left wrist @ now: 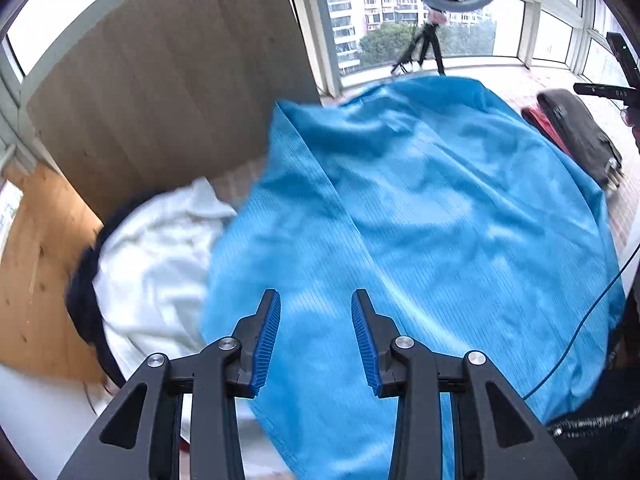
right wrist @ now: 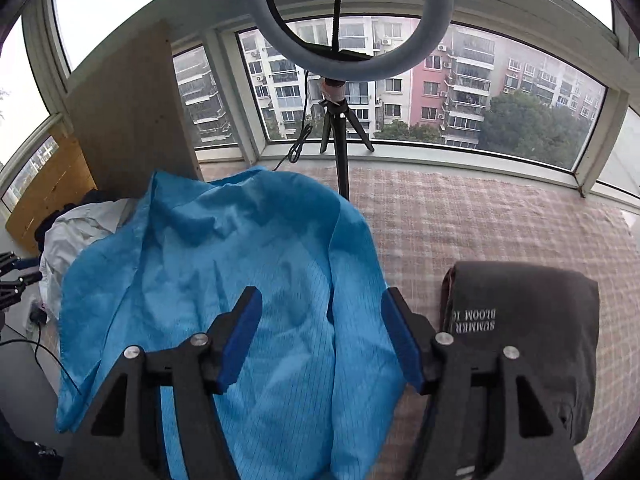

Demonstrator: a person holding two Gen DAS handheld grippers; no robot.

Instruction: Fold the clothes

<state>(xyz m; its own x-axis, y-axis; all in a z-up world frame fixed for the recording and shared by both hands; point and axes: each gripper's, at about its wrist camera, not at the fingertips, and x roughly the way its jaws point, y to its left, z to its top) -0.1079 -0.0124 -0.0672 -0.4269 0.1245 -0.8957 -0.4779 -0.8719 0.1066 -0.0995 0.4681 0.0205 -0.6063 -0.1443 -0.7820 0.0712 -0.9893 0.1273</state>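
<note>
Item: blue garment (right wrist: 224, 264), thin striped weave, spread loosely with folds and rumples over a pink checked surface (right wrist: 480, 216); taken here as the landmark for all else

Left gripper (left wrist: 316, 300): above the near part of the blue garment, pointing down at it; jaws parted, blue ribbed pads (left wrist: 268, 340) clear of the cloth, nothing between them. Its tip also shows at the left edge of the right wrist view (right wrist: 16, 272), left of the garment

Right gripper (right wrist: 322, 300): over the near right part of the blue garment, just at its right edge; jaws wide apart, blue pads (right wrist: 240, 340) pressing on nothing, the cloth seen through the gap below them

White cloth (left wrist: 160, 248): crumpled heap just left of the blue garment, partly under its left edge, with a dark garment (left wrist: 84, 288) on the far side of the heap

Dark grey folded garment (right wrist: 528, 332): right of the blue garment, apart from it, lying flat on the checked surface; white lettering on top, partly hidden by the gripper. In the left wrist view something red (left wrist: 540, 124) lies under it

Wooden board (left wrist: 168, 80): upright, behind and left of the blue garment

Ring light on a tripod (right wrist: 348, 20): beyond the garment's far edge, before the window (right wrist: 500, 92)

Blue cable (left wrist: 580, 320): thin, running along the garment's right side in the left wrist view
</note>
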